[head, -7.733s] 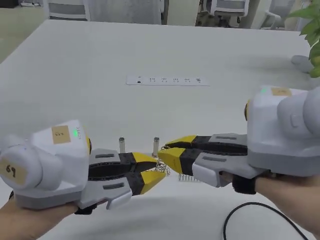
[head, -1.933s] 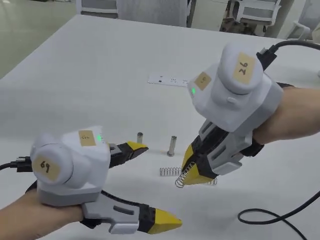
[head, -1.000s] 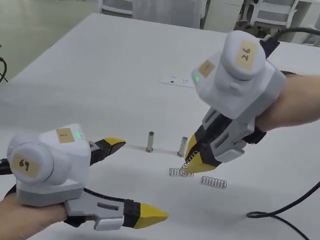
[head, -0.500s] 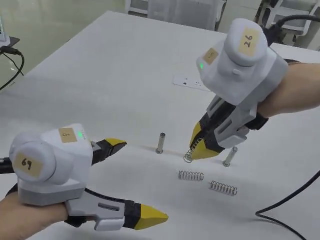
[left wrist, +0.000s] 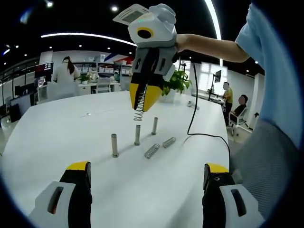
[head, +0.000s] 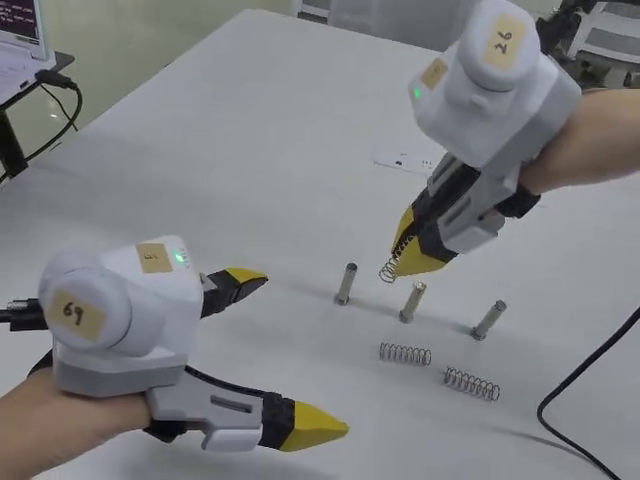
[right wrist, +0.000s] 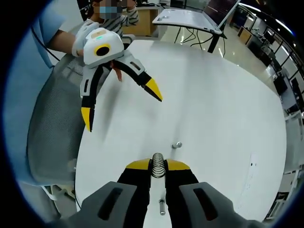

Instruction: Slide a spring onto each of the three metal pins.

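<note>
Three bare metal pins stand in a row on the white table: left pin (head: 346, 283), middle pin (head: 411, 300), right pin (head: 487, 319). My right gripper (head: 415, 255) points down above them, shut on a small spring (head: 390, 268) that hangs from its tips. In the left gripper view that spring (left wrist: 138, 102) hangs just over the middle pin (left wrist: 137, 135), apart from it. Two more springs (head: 405, 353) (head: 471, 383) lie flat in front of the pins. My left gripper (head: 285, 355) stays low at the near left, open and holding nothing.
A white power strip (head: 415, 160) lies flat behind the pins. A black cable (head: 570, 390) loops over the table at the right. A laptop (head: 20, 30) on a side stand sits beyond the table's left edge.
The right gripper has picked one spring off the table and carried it up over the pins. The left gripper has stayed open at the near left. The head camera shifted.
</note>
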Motion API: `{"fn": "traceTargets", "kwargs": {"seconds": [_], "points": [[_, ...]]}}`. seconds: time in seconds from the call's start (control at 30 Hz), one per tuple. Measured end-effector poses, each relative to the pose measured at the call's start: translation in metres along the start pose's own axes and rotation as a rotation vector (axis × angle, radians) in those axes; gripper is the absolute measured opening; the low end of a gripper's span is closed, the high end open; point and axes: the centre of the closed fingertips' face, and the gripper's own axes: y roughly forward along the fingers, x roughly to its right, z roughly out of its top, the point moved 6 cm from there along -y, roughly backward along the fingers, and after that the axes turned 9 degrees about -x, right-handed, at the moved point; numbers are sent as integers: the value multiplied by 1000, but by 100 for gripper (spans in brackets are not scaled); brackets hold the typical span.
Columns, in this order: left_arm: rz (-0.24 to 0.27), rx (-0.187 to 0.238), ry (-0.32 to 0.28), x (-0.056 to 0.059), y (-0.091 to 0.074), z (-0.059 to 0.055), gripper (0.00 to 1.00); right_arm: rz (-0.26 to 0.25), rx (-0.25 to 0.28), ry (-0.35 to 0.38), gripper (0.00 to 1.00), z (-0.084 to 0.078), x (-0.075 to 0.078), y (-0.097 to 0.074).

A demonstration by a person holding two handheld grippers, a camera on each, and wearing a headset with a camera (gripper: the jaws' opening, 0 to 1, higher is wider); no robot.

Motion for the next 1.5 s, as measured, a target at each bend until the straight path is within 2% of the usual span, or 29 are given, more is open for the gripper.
{"fn": "traceTargets", "kwargs": {"seconds": [0.53,1.2,1.5], "points": [[0,-7,-10,-5,2,-1,95,-9,-42,-44,8,10,22,16],[5,-4,-22,-11,1,2,93,-9,-84,-81,8,20,35,35],[7,0,-31,-11,0,2,93,-7,-85,-89,8,22,38,39]]}}
